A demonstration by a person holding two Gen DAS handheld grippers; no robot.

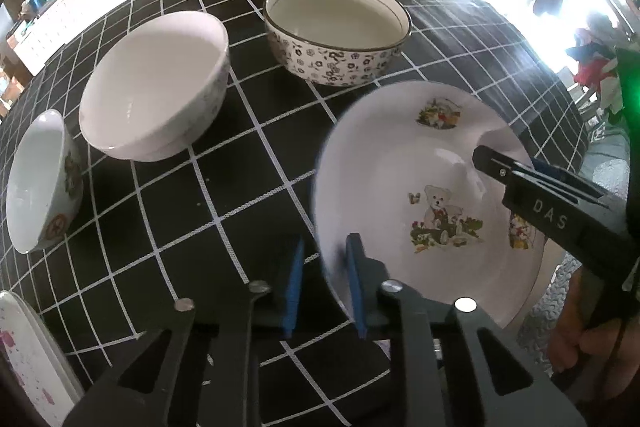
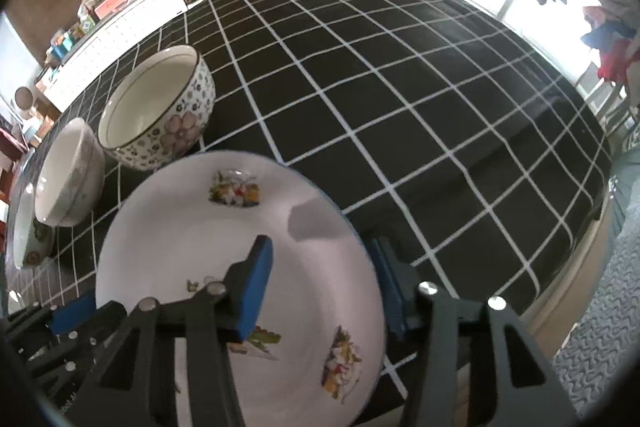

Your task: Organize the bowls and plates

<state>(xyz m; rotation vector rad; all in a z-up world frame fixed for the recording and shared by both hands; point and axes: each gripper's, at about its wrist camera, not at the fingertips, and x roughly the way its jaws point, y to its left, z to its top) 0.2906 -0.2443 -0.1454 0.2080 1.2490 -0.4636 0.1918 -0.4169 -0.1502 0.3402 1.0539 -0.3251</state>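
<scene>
A white plate with teddy-bear prints [image 1: 432,187] [image 2: 224,243] is held tilted above the black checked tablecloth [image 1: 240,195]. My left gripper [image 1: 322,287] has its blue pads on either side of the plate's left rim, with a gap still showing. My right gripper [image 2: 320,291] straddles the plate's right rim, its jaws wide apart; it shows in the left wrist view [image 1: 560,211]. A floral bowl [image 1: 336,31] [image 2: 160,107], a plain white bowl [image 1: 156,87] [image 2: 68,175] and a small patterned bowl [image 1: 40,183] [image 2: 30,239] stand in a row.
A white tray with pink specks [image 1: 28,355] lies at the near left table edge. Shelves and boxes [image 2: 132,11] line the wall behind the table. The table's right edge [image 2: 592,211] drops to a grey mat on the floor.
</scene>
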